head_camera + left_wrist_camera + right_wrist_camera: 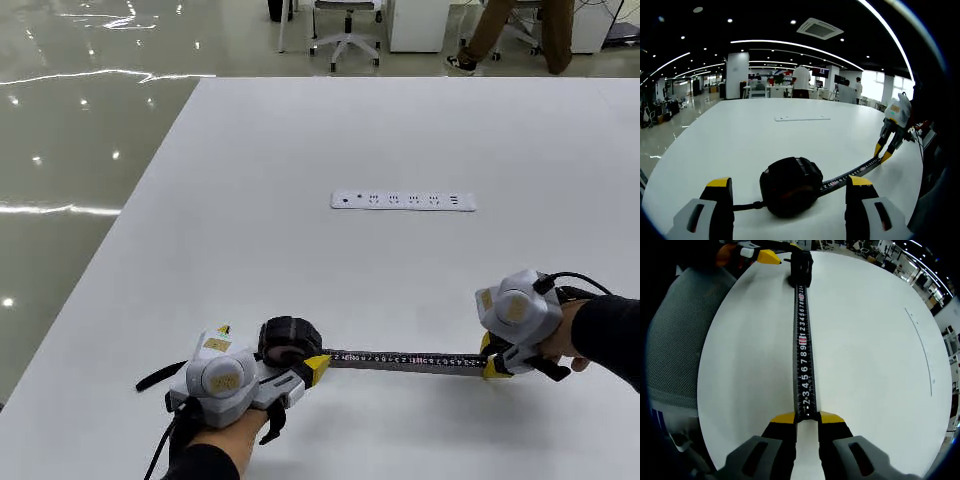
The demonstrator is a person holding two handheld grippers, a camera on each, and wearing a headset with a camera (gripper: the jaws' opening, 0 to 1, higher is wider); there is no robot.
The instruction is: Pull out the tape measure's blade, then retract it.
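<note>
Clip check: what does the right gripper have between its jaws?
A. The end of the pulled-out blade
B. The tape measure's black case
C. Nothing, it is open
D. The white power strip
A: in the right gripper view the right gripper is shut on the end of the blade, which runs straight away from it to the black case.

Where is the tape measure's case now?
In the head view, lower left, the case lies on the table between the left gripper's open jaws; its blade runs to the right gripper.
</note>
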